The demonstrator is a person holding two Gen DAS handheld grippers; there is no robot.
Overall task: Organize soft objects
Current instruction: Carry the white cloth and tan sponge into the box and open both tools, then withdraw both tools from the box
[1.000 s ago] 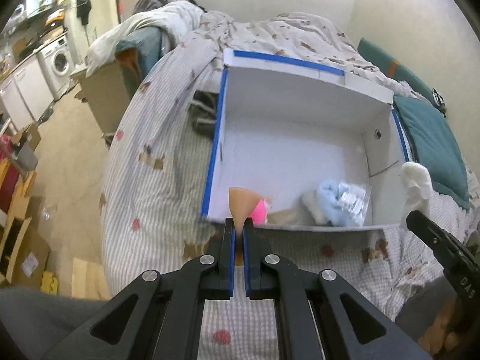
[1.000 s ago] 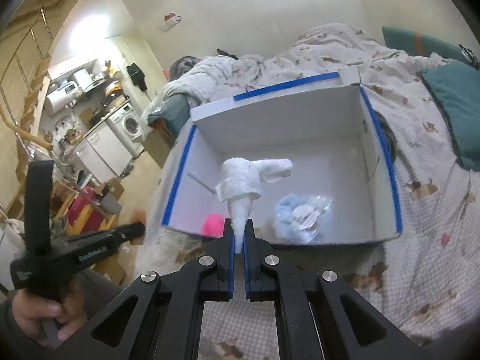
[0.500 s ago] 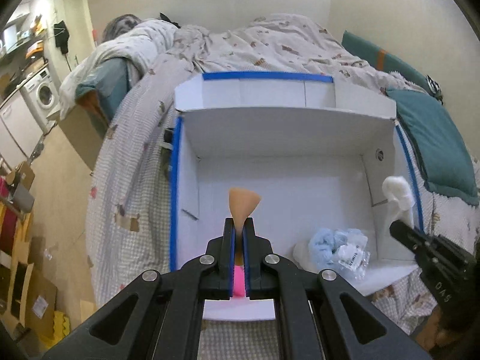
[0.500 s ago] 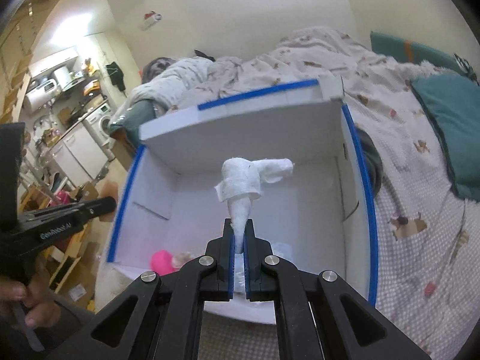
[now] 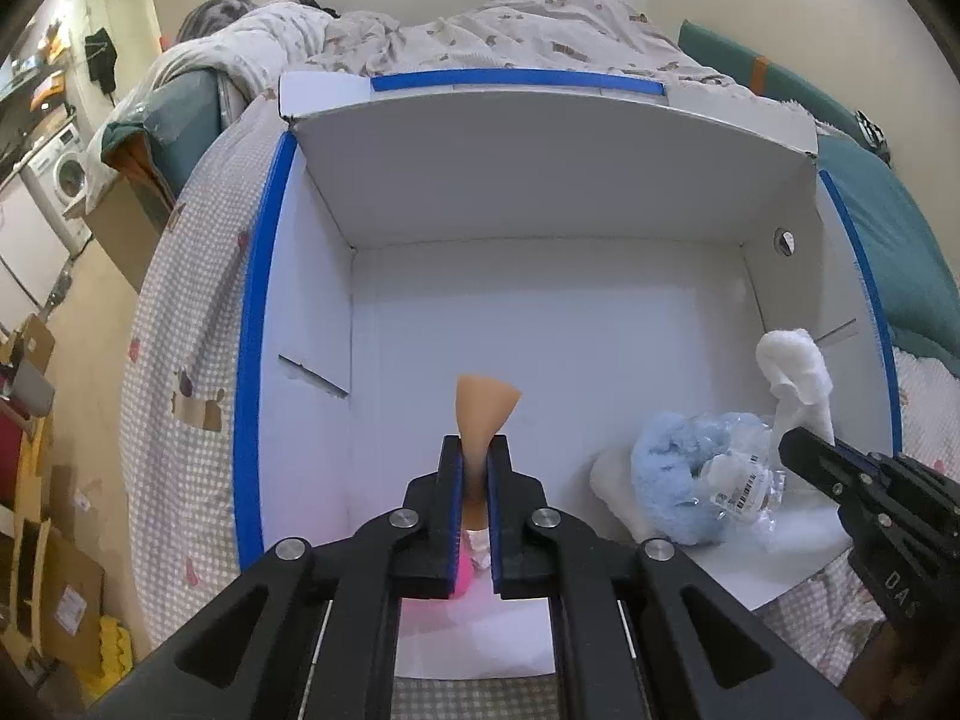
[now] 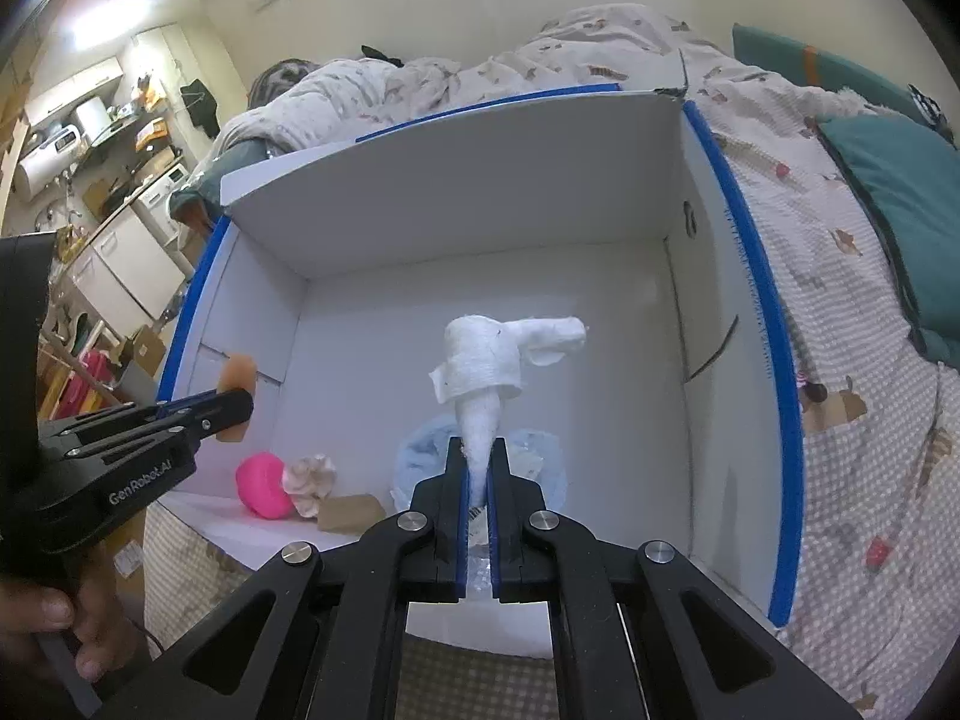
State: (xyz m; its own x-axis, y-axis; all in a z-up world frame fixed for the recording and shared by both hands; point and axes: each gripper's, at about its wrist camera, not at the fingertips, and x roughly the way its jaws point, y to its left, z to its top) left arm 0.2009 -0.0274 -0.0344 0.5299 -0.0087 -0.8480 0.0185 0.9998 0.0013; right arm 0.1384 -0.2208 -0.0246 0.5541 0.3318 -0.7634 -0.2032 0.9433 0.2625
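Both my tongs now hang over the open white box (image 5: 600, 192) on the bed (image 6: 840, 312), where a second ago they were short of its near edge. My left tongs (image 5: 474, 450) are clamped on the tan sponge piece (image 5: 485, 405), my right tongs (image 6: 477, 456) on the white cloth roll (image 6: 486, 360). The box floor fills each view, so I judge both pieces ready to drop beside the blue fluffy bundle (image 5: 678, 474) and pink ball (image 6: 261, 483).
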